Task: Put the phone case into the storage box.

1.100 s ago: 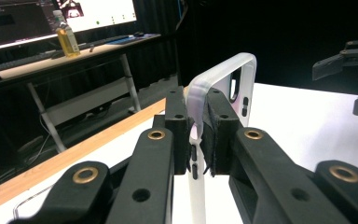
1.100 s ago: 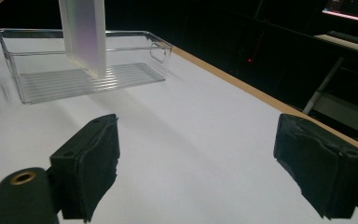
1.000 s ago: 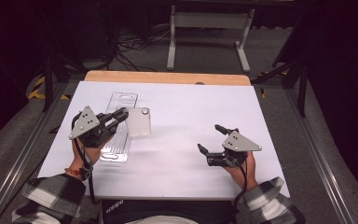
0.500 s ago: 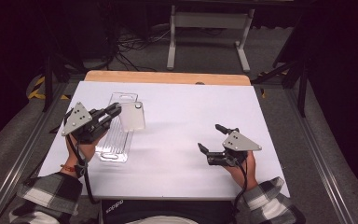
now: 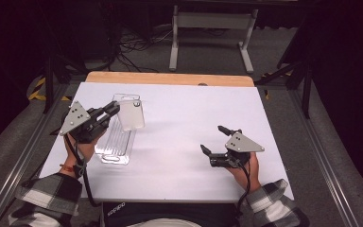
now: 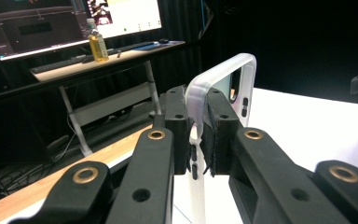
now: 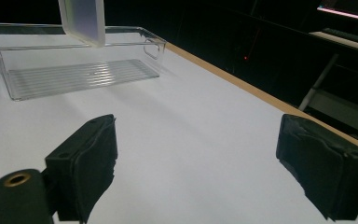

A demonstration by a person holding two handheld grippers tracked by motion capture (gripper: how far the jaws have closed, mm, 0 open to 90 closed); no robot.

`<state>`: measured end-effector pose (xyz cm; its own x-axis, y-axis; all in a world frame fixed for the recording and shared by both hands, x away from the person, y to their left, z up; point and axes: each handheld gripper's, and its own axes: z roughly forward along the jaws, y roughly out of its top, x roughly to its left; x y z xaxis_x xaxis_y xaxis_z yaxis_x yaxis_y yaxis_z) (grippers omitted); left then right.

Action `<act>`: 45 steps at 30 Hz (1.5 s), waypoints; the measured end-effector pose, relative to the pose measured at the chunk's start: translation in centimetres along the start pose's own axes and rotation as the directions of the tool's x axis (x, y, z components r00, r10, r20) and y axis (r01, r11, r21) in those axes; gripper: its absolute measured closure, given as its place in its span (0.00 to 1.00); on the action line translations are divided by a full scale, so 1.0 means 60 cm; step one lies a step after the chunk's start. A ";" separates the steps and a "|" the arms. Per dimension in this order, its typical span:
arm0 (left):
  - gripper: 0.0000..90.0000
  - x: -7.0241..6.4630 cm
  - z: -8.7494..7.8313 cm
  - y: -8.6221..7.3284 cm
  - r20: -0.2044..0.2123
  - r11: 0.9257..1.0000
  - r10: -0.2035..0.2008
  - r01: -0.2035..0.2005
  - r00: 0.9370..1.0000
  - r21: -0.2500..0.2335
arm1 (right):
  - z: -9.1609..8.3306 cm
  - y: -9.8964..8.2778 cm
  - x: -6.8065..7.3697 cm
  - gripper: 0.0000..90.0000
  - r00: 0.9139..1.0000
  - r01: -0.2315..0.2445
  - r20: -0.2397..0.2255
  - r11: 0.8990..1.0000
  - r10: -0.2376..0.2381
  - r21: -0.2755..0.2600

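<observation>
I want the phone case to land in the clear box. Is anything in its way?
No. The left gripper holds the phone case just above the clear box, which looks empty.

The left gripper [image 6: 197, 140] has its two black jaws pinched on the rim of a clear phone case [image 6: 223, 88], which stands upright between them and rises above the pads. Beyond the case, to its right, lies the white table top [image 6: 307, 121]. To its left, farther back, a desk [image 6: 102, 58] carries a yellow bottle [image 6: 97, 44] beneath lit monitors [image 6: 74, 18].
</observation>
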<state>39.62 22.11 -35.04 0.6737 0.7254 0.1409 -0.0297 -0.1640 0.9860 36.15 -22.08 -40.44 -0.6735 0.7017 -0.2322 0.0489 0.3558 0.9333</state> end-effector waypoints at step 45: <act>0.91 0.054 0.022 -0.007 -0.049 1.000 -0.009 0.009 0.999 0.006 | -0.001 0.000 -0.001 0.15 1.000 -0.011 0.000 1.000 0.011 -0.011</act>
<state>42.79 23.64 -35.13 0.6371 0.7586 0.1366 -0.0194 -0.1614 0.9867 36.17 -22.15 -40.42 -0.6731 0.7054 -0.2223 0.0476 0.3413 0.9388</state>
